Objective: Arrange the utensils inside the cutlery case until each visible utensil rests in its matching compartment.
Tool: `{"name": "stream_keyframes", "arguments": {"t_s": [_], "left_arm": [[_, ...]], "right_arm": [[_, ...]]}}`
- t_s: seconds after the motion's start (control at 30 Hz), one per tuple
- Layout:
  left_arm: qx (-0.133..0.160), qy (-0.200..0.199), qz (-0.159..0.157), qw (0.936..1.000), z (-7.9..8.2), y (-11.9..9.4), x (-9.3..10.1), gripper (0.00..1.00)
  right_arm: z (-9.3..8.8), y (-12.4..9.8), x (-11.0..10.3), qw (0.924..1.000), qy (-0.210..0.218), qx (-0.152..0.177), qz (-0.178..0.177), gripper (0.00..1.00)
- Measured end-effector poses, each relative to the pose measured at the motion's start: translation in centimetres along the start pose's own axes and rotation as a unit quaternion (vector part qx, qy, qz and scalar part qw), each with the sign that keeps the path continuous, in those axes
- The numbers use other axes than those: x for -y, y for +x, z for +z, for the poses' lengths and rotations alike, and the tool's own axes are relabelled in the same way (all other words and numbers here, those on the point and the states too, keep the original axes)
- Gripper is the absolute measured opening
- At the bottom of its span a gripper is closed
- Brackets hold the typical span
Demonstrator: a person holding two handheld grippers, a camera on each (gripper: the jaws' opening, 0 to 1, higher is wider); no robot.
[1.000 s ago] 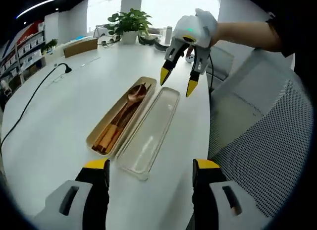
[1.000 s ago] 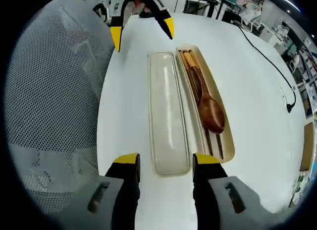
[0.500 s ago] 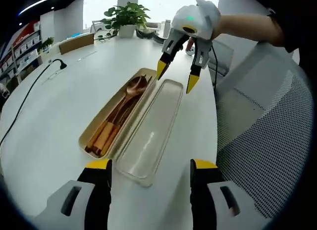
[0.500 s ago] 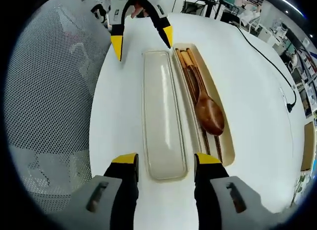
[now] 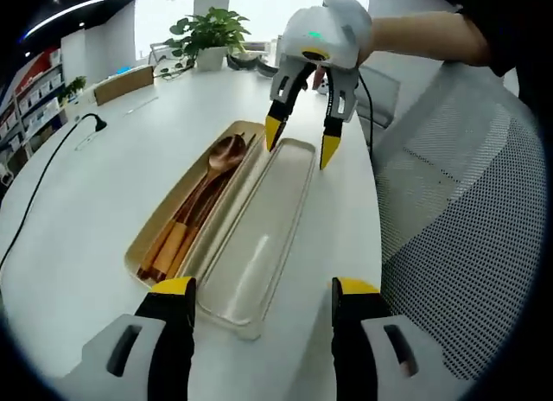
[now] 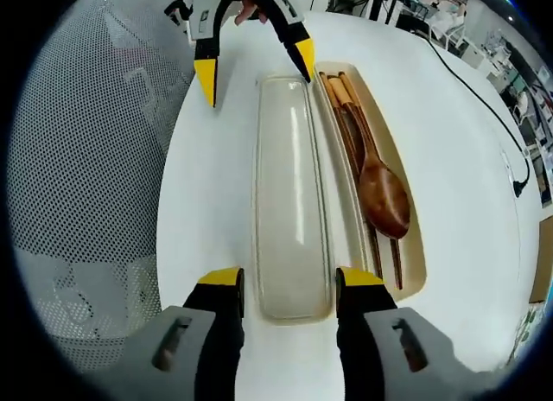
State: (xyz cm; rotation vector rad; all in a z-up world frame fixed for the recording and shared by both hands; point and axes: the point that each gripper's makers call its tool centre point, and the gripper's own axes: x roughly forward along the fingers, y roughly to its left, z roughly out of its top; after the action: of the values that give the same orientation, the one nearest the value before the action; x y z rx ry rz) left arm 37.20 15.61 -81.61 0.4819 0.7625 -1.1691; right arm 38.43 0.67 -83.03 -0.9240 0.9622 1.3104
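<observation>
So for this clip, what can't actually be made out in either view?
- Chopsticks, both views: partly under the wooden spoon, so their count is unclear.
- Cutlery case dividers: hidden beneath the utensils.
- Translucent lid, right gripper view: near end sits between that gripper's jaws; contact unclear.
- Black cable, left gripper view: cut off at the edge.

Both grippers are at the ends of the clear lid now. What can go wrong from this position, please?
1. The clear lid lies close to the rounded table edge; a push from either open gripper, left or right, could slide it off toward the mesh chair.
2. The lid touches the case, so nudging it may shift the case and disturb the wooden spoon.
</observation>
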Motion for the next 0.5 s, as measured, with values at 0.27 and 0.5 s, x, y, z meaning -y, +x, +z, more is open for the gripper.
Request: {"name": "stream_keyframes", "arguments": {"t_s": [0.27,0.5], "left_arm": [[0.005,-0.002,-0.002,1.0000,-0.24,-0.23,0.01,0.66],[0.015,-0.005,0.003,0.9999,-0.61,-0.47,0.01,0.69]], "right_arm": [[0.15,0.07,0.24,0.9998,0.018,0.006,-0.004,0.38],[0.43,0.13,-0.05,0.9997,0.022,0.008,-0.006,0.34]]}}
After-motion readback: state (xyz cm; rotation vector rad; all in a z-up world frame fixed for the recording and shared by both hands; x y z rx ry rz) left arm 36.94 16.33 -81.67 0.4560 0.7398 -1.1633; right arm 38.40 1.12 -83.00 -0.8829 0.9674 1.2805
